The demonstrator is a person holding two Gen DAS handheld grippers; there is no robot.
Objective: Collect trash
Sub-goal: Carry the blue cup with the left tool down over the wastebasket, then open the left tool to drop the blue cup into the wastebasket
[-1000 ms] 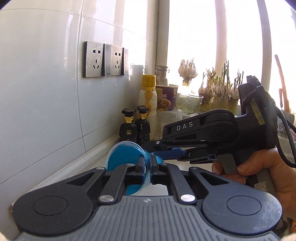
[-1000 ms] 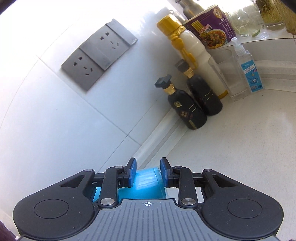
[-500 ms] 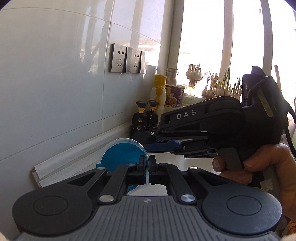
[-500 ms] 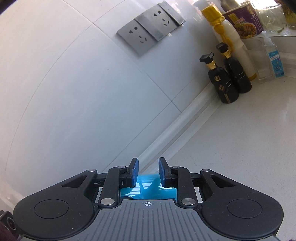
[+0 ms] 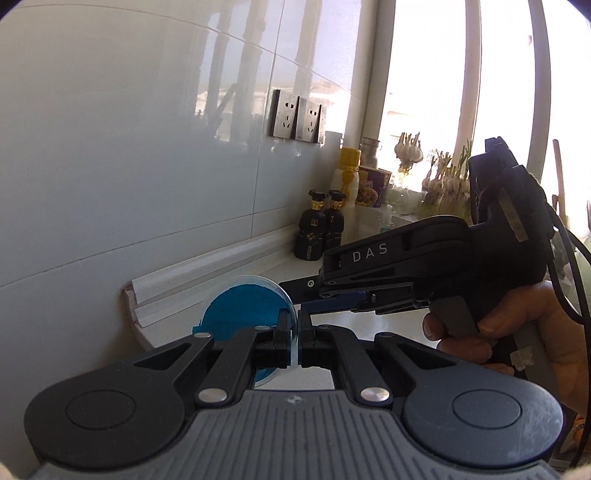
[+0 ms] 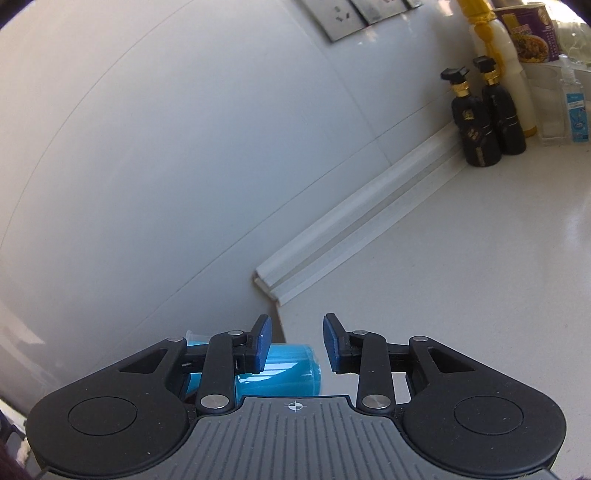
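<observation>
A clear plastic cup with blue inside (image 5: 243,314) is held on its side above the white counter, mouth toward my left wrist camera. My left gripper (image 5: 294,332) is shut on the cup's rim. In the right wrist view the cup (image 6: 280,373) lies sideways under and behind the fingers. My right gripper (image 6: 297,341) is open, its blue pads apart and off the cup. In the left wrist view the right gripper (image 5: 295,295) reaches in from the right, held by a hand (image 5: 517,332).
White tiled wall (image 5: 129,166) on the left with two sockets (image 5: 297,118). Two black bottles (image 6: 484,122), a white bottle with yellow cap (image 6: 498,55), a noodle cup (image 6: 532,33) and a sanitizer bottle (image 6: 574,107) stand far along the counter. The counter trim (image 6: 354,229) ends near the grippers.
Both grippers with the cup have pulled back along the counter, away from the bottles. My right gripper has opened and let go of the cup. My left gripper stays shut on the rim.
</observation>
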